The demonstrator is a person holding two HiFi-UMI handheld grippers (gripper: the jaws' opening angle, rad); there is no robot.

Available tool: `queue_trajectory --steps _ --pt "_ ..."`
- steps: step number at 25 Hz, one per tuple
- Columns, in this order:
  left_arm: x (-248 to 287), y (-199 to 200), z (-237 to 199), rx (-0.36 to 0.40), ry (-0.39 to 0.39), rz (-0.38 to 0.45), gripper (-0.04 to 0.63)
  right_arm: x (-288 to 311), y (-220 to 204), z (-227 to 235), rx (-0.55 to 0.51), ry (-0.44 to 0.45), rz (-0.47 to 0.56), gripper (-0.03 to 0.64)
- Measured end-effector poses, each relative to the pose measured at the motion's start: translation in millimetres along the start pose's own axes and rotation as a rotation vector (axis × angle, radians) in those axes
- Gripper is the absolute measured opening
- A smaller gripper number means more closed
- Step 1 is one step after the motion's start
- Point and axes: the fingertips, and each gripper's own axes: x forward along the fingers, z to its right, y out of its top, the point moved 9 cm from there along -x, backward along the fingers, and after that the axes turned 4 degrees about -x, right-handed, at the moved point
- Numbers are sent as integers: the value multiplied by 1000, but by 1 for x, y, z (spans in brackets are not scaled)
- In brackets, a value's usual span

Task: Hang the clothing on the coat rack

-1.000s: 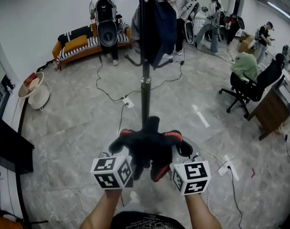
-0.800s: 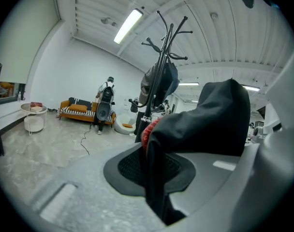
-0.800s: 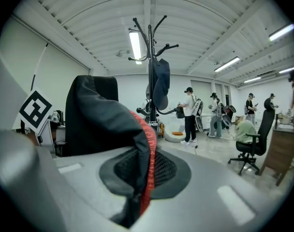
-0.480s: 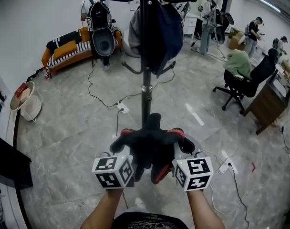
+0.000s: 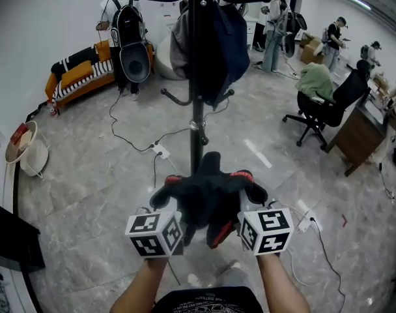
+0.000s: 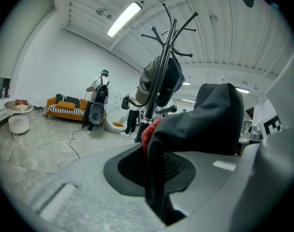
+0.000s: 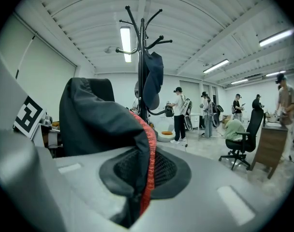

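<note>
Two grips on garment (image 5: 208, 194) | left gripper (image 6: 154, 187), right gripper (image 7: 135, 192) clamped tight | I hold it spread for rack (image 5: 197, 109)

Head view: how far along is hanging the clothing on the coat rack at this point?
Done: the black garment is picked up, left gripper and right gripper both clamped on it. In hand: it is held in front of the coat rack, below the hooks. Left: lift it onto a free hook and let go. A dark jacket hangs there too.
</note>
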Motion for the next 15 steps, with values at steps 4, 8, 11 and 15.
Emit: queue_trajectory --steps 4,8,11,15 --pt "7 5 -1 7 11 5 32 8 6 4 -4 9 10 25" --pt "13 7 -2 10 29 11 32 20 7 8 3 28 18 25" --pt "18 6 -1 9 45 7 32 27 6 11 3 47 19 25" --pt "24 7 -2 8 66 6 32 35 6 16 14 61 18 25"
